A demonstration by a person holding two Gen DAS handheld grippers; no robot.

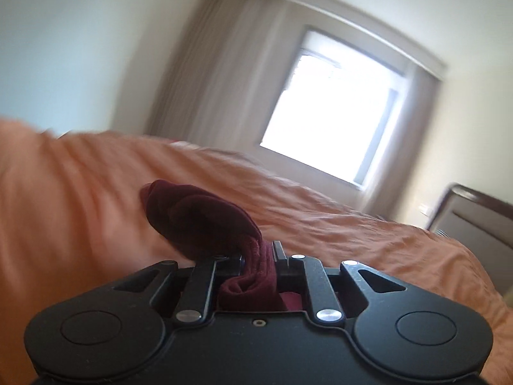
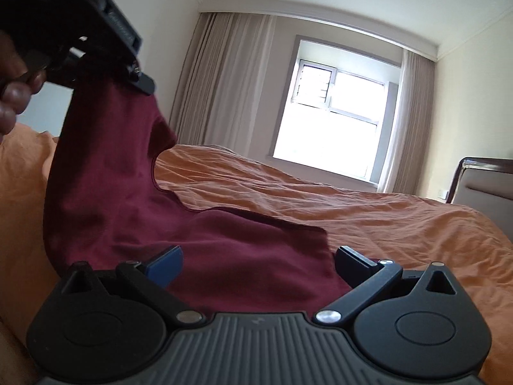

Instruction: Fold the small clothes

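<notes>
Maroon cotton garment point(image 2: 134, 211), soft and creased, hangs at the left of the right wrist view from the black left gripper point(image 2: 141, 80), which is raised above the bed with a person's hand point(image 2: 12, 96) behind it; only the side of that gripper shows there. From that pinch the cloth falls in a broad band and spreads to the right across the rumpled orange bedsheet point(image 2: 384, 224). The left wrist view shows the same garment point(image 1: 205, 218) bunched between the left gripper's point(image 1: 258, 255) fingers, which are clamped on a fold of it, with the sheet point(image 1: 80, 192) beneath. The black right gripper point(image 2: 259, 260) sits low over the flat part of the garment, its jaws spread wide with a blue pad point(image 2: 166, 263) on the left finger, and nothing pinched. Further right are beige curtains point(image 2: 224, 80), a bright window point(image 2: 336, 115) and a dark padded headboard point(image 2: 487, 186).
</notes>
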